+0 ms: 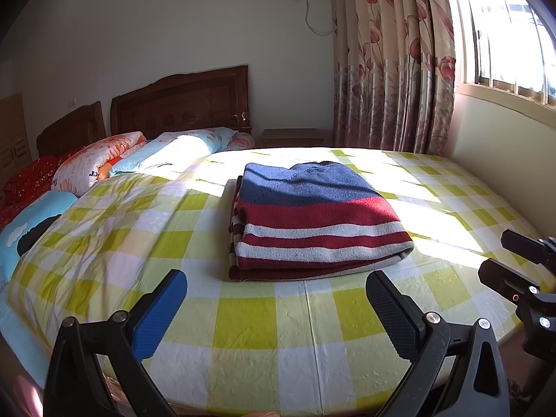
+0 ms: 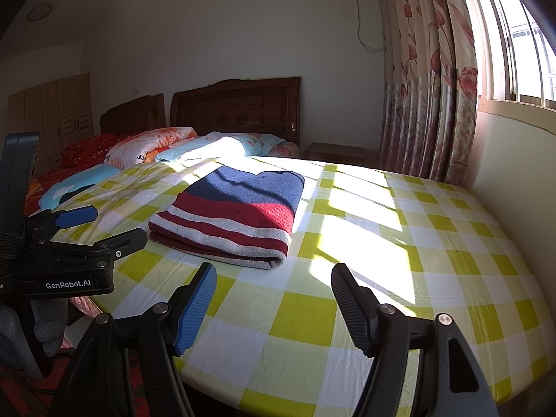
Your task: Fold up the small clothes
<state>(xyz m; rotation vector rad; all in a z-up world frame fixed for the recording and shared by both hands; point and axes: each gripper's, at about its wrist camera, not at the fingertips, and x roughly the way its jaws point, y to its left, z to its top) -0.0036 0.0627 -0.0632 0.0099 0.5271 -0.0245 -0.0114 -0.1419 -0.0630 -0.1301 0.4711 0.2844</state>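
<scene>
My left gripper (image 1: pixel 276 299) sits at the bottom of its frame with its jaws spread wide and nothing between them. The folded sweater (image 1: pixel 318 219) lies just beyond the fingertips, in the middle of the frame, a little right of centre, clear of both pads. My right gripper (image 2: pixel 274 293) is likewise spread apart and empty, low in its own frame; from there the sweater (image 2: pixel 232 217) lies up and to the left of the blue pad, near it but not touching. In that same view my left gripper (image 2: pixel 104 226) pokes in from the left edge, its tips just beside the sweater's near left corner.

The sweater rests flat on the yellow-and-white checked tablecloth (image 1: pixel 250 326), well in from the table's rounded edge. It is folded into a neat, thick rectangle of several layers, with the layered edges showing along its left side in the left view. The upper part is navy blue, below it a broad red band, then narrower red and grey-white stripes toward the near edge. Sunlight from the window (image 2: pixel 514 45) falls across its right part and the cloth beside it, leaving the blue portion mostly in shadow.
</scene>
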